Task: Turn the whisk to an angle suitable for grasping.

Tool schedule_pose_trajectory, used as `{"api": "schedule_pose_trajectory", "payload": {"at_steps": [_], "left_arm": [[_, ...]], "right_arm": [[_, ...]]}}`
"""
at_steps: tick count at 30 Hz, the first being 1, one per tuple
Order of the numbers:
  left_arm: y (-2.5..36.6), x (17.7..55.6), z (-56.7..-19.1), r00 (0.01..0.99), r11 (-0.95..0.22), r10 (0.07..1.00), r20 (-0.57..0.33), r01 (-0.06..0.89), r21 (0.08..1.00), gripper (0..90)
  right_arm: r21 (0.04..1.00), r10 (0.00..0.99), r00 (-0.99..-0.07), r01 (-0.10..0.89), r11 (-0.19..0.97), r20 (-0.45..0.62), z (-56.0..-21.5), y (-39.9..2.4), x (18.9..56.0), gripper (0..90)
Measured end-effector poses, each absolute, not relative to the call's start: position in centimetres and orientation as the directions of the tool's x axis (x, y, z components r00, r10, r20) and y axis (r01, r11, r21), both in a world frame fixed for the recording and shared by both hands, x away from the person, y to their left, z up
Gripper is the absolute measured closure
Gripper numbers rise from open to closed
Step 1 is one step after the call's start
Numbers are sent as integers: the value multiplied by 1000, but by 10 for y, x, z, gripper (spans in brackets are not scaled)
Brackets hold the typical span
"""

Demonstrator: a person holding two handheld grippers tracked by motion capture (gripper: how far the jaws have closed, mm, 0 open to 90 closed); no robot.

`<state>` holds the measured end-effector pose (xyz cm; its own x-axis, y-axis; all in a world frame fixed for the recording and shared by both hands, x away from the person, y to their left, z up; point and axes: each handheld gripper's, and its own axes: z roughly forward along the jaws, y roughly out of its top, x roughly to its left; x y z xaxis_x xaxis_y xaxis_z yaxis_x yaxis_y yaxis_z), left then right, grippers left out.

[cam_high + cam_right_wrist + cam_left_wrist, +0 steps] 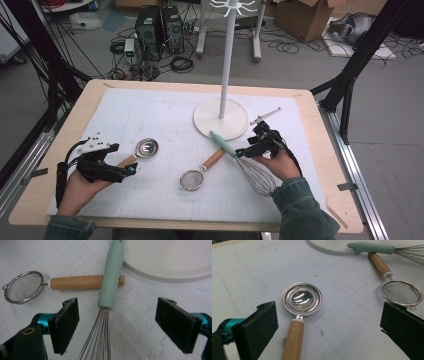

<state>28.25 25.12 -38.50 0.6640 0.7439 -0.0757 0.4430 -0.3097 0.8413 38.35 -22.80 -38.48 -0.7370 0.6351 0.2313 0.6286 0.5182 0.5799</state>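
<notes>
Two tongs gaped empty. My right gripper (116,325) straddled whisk (111,277) neck, its handle running to 12 o'clock over strainer (85,282) handle. Next: clamp handle. My left gripper (328,327) idle over spoon (301,298).

The whisk (245,162) lies flat on the white gridded mat of the counter (150,115). Its handle (111,277) is pale mint green, smooth and rounded, and its thin steel wires (98,337) fan out from the handle's lower end into a balloon shape. In the high view the whisk lies slantwise, handle toward the upper left and wire head toward the lower right. The handle crosses over the wooden handle of the small mesh strainer (191,180), resting on it, and its tip reaches the rim of the round white stand base (210,120). In the right gripper view the wires run between the two open jaws without touching either pad.
</notes>
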Motion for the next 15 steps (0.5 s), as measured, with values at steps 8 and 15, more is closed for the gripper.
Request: {"api": "schedule_pose_trajectory", "payload": {"at_steps": [8,15], "left_arm": [[253,283,-385,662,-306,746,-77,443,843,19],[252,283,-385,663,-308,745,-77,444,842,19]], "right_arm": [[521,618,-738,652,551,270,-393,-212,394,274],[494,620,-728,670,554,293,-400,-205,397,364]]}}
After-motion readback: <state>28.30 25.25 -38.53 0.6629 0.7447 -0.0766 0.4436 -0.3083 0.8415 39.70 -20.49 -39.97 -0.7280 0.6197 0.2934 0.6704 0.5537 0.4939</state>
